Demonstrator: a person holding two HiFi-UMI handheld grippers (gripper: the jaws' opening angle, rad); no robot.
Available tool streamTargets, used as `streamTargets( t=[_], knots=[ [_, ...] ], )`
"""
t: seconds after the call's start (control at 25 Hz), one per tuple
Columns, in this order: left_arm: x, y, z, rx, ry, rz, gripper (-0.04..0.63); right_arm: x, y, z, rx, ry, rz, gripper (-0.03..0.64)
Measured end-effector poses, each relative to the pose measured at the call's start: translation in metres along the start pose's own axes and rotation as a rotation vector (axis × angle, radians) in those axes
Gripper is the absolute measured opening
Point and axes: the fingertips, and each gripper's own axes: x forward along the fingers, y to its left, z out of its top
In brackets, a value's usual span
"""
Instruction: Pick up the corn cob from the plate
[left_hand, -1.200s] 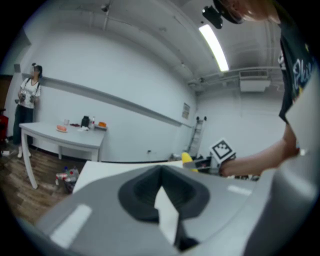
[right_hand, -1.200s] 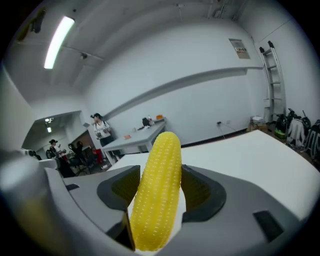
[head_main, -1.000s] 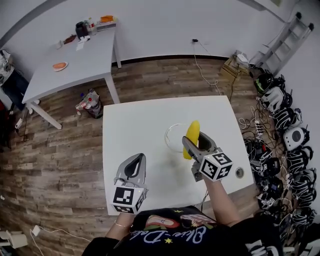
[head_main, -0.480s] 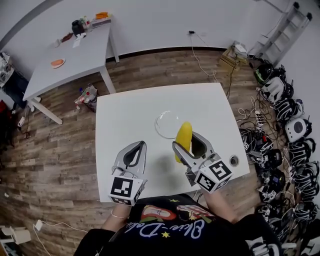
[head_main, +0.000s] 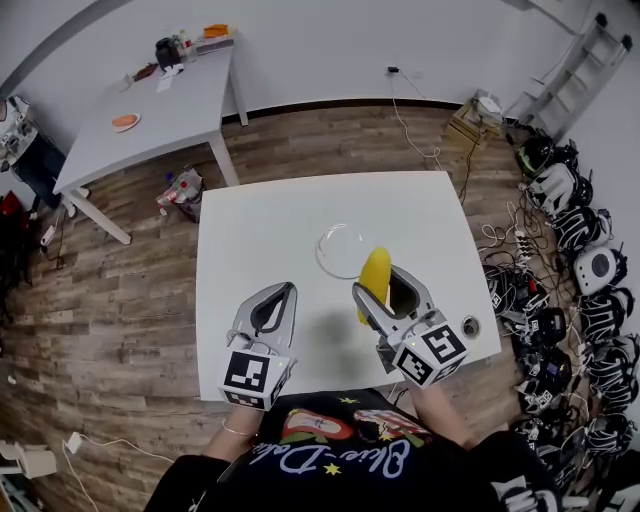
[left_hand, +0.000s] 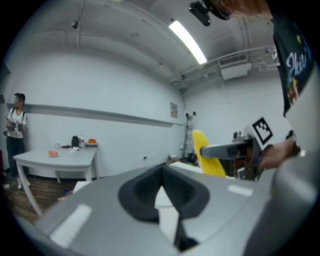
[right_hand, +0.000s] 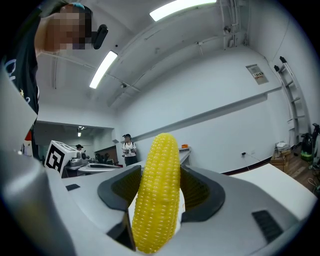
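Observation:
The yellow corn cob stands upright between the jaws of my right gripper, which is shut on it and holds it above the white table. In the right gripper view the corn cob fills the gap between the jaws. The clear glass plate lies just beyond the cob, nothing on it. My left gripper hovers over the near left of the table, shut, with nothing in it. The left gripper view shows the corn cob held off to the right.
A hole with a metal ring sits near the table's right edge. Cables and headsets crowd the floor at the right. A second white table with small items stands at the back left. A ladder leans at the back right.
The right gripper has carried the corn cob off the plate toward me. The left gripper has hardly moved.

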Motion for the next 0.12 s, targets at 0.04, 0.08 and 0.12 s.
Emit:
streamTargets(
  t=[0.04, 0.08, 0.12],
  knots=[
    [0.0, -0.0006, -0.0004, 0.002, 0.001, -0.001, 0.002, -0.0002, -0.0008, 0.0001, 0.003, -0.002, -0.002, 0.256],
    [-0.0001, -0.0013, -0.001, 0.003, 0.002, -0.003, 0.002, -0.0004, -0.0015, 0.0001, 0.006, -0.003, -0.005, 0.256],
    [-0.0001, -0.0021, -0.0016, 0.004, 0.003, -0.004, 0.002, -0.0007, -0.0023, 0.0, 0.009, -0.004, -0.007, 0.255]
  ],
)
